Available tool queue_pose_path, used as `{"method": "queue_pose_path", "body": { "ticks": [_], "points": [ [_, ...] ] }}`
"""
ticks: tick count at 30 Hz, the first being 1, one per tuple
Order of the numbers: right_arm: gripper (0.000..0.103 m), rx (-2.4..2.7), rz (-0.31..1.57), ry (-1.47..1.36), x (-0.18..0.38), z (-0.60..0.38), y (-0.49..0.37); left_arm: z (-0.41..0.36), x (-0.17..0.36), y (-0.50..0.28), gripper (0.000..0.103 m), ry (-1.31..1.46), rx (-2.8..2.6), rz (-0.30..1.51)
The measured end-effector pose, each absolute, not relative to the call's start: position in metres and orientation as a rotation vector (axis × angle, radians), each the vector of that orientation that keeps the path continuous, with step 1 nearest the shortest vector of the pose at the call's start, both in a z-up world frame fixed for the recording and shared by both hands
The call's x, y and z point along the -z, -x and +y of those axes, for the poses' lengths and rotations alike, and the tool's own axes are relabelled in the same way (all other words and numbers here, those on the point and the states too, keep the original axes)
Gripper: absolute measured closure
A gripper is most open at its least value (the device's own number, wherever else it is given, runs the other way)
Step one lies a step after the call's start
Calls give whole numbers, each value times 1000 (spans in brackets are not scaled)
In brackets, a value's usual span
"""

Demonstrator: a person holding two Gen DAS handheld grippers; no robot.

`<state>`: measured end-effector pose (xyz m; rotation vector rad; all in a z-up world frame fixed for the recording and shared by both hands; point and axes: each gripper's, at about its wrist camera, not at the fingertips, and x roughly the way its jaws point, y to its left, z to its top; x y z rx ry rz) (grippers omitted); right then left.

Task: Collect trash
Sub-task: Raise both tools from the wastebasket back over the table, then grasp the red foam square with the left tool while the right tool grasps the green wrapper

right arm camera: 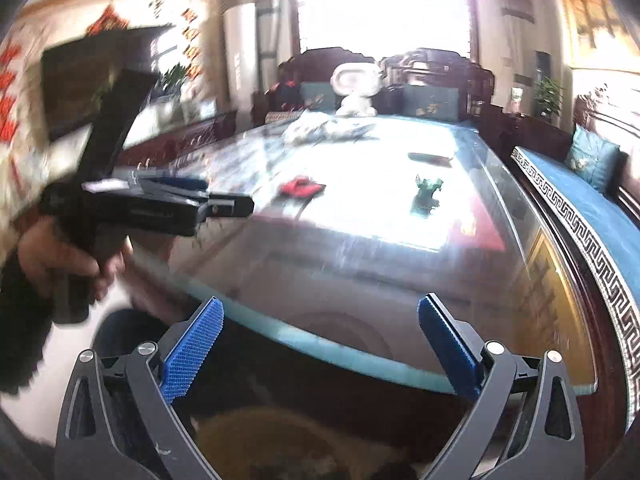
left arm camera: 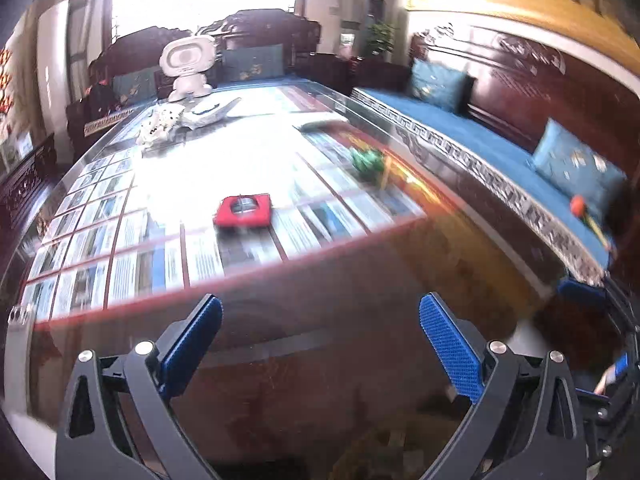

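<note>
A crumpled white wrapper pile (left arm camera: 160, 128) lies at the far end of the glass-topped table (left arm camera: 320, 312), next to a flat white packet (left arm camera: 212, 111); the pile also shows in the right wrist view (right arm camera: 316, 128). My left gripper (left arm camera: 320, 320) is open and empty above the table's near end. My right gripper (right arm camera: 320, 320) is open and empty just before the table's near edge (right arm camera: 320, 350). The left gripper (right arm camera: 224, 204) shows from the side in the right wrist view, held in a hand. Both views are blurred.
A red square object (left arm camera: 244, 210) lies mid-table, a green figurine (left arm camera: 368, 162) to its right, a dark flat object (left arm camera: 324, 125) further back. A white robot figure (left arm camera: 186, 66) stands at the far end. A blue-cushioned wooden bench (left arm camera: 500, 148) runs along the right.
</note>
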<state>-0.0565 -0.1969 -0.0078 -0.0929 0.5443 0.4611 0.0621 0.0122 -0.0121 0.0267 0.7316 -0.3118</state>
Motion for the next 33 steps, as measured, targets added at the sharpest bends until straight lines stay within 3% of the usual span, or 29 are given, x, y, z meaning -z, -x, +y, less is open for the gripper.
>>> {"method": "queue_pose_path", "body": {
  "ticks": [10,19,26,30,33],
  "points": [
    [8,-406,588,-44,-1,-202,-70,45,37,-198,4,44,105,812],
    [9,-397,601,-28,9,-195,-117,46,63,-236,6,-27,66,862],
    [9,-400,625,-20,12,-194,-152,54,81,-252,27,-21,66,916],
    [9,-394,641,-5,15,-191,-168,50,80,-252,32,-50,69,912],
    [9,-390,664,-2,19,-191,-179,47,78,-252,54,-62,79,900]
  ]
}}
